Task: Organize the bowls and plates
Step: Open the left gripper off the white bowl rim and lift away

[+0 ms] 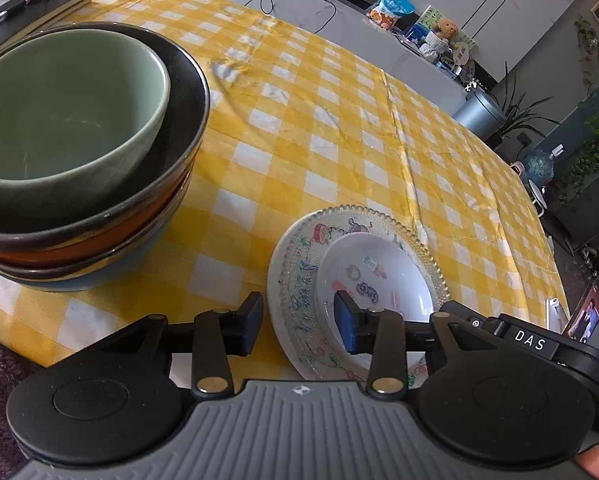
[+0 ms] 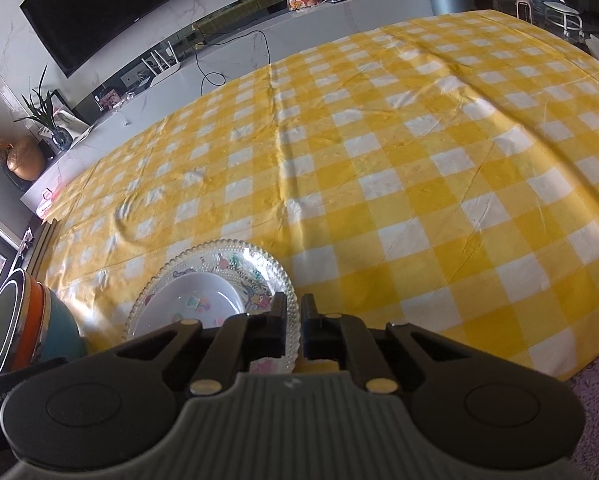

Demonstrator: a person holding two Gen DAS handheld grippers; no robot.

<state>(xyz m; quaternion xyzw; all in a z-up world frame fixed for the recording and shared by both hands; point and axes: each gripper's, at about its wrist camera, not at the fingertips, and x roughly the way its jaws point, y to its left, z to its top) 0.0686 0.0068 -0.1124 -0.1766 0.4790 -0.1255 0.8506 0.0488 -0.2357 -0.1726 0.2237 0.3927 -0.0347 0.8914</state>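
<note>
Plates (image 1: 299, 280) sit stacked, a small white dish nested on a beaded glass one, on the checked cloth (image 1: 339, 140) just right of the bowl stack (image 1: 79, 160). The left gripper (image 1: 297, 322) is partly open, straddling the plates' near rim without pressing. The right gripper (image 2: 293, 330) is pinched nearly shut on the glass rim. Sorting looks almost done; next probably calls for letting go.

A home living room: a checked tablecloth (image 2: 419, 200) covers the table, a wall-mounted TV (image 2: 119, 4) hangs upper left above a long white console (image 2: 259, 48) holding snack bags, houseplants (image 1: 515, 108) and a teddy bear (image 1: 445, 30).
</note>
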